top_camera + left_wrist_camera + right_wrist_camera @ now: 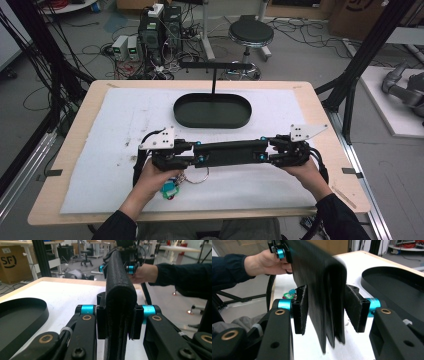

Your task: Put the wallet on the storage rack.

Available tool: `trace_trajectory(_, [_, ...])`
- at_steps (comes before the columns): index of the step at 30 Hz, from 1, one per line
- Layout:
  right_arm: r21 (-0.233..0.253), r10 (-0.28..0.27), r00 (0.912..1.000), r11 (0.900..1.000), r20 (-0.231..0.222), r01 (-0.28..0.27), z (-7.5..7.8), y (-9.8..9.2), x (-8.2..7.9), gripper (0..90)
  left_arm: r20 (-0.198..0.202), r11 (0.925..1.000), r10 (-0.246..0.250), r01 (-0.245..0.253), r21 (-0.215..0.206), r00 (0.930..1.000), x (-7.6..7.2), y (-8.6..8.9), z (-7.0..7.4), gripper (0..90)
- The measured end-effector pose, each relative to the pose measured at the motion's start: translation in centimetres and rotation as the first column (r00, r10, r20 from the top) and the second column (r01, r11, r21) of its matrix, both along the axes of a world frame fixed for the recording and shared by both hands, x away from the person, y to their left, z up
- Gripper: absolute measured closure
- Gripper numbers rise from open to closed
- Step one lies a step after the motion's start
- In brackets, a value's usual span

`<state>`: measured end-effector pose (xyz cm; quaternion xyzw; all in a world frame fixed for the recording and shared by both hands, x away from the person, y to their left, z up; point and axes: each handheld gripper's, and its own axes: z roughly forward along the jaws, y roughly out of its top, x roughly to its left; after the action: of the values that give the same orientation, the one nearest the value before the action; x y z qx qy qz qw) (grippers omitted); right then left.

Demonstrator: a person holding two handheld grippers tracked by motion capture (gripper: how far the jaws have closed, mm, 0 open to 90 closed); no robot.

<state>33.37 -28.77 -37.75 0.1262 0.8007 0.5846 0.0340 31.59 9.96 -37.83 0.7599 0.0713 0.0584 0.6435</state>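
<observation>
Seemingly mid-handover: left gripper [117, 321] clamps the black wallet [231, 152] near the table's front edge; right gripper [329, 310] stands apart, must close.

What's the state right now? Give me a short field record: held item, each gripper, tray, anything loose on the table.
held item: long black wallet, held level above the table between both grippers
left gripper: shut on the wallet's end, fingers pressed against it
right gripper: open, gaps between the fingers and the wallet's other end
tray: black oval tray, nothing in it, beyond the wallet
loose item: key ring with coloured tags by the left hand
surface: white mat on a wooden table
</observation>
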Motion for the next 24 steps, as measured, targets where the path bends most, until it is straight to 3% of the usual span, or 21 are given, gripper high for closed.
trace_trajectory(1, [-0.003, 0.016, 0.9999, 1.000, 0.002, -0.016, 0.0, 0.2, 0.0, 64.1, 0.001, 1.0000, 0.002, -0.002, 0.001, 1.0000, 0.0, 0.0, 0.0, 73.9])
trace_trajectory(6, [0.001, 0.030, 0.9995, 1.000, 0.011, -0.030, 0.0, 0.4, -0.1, 75.4, -0.016, 0.9996, 0.020, -0.020, -0.021, 0.9997, 0.2, 0.3, -0.1, 72.7])
trace_trajectory(8, [0.012, 0.035, 0.9993, 0.999, 0.009, -0.035, 0.0, 0.5, -0.2, 76.4, -0.034, 0.9980, 0.043, -0.045, -0.045, 0.9985, 0.3, 0.5, -0.2, 65.6])
trace_trajectory(10, [0.016, 0.024, 0.9995, 1.000, 0.021, -0.024, 0.1, 0.6, -0.3, 76.7, -0.048, 0.9943, 0.091, -0.094, -0.051, 0.9947, 0.5, 0.7, -0.2, 51.8])
trace_trajectory(11, [0.016, 0.014, 0.9995, 1.000, 0.028, -0.014, 0.1, 0.6, -0.3, 76.8, -0.048, 0.9930, 0.108, -0.110, -0.043, 0.9930, 0.5, 0.8, -0.2, 45.2])
trace_trajectory(15, [0.030, -0.036, 0.9986, 0.999, 0.038, 0.035, 0.2, 0.3, -0.1, 76.8, -0.062, 0.9852, 0.164, -0.166, -0.040, 0.9846, 0.7, 1.7, -0.3, 35.6])
trace_trajectory(19, [0.040, -0.090, 0.9947, 0.995, 0.049, 0.088, 0.3, 0.0, 0.4, 76.8, -0.085, 0.9761, 0.206, -0.211, -0.052, 0.9748, 0.5, 2.7, -0.1, 32.0])
trace_trajectory(24, [0.040, -0.159, 0.9861, 0.987, 0.049, 0.157, 0.4, -0.2, 1.6, 76.7, -0.063, 0.9628, 0.265, -0.268, -0.035, 0.9621, -0.6, 4.0, 0.0, 31.5])
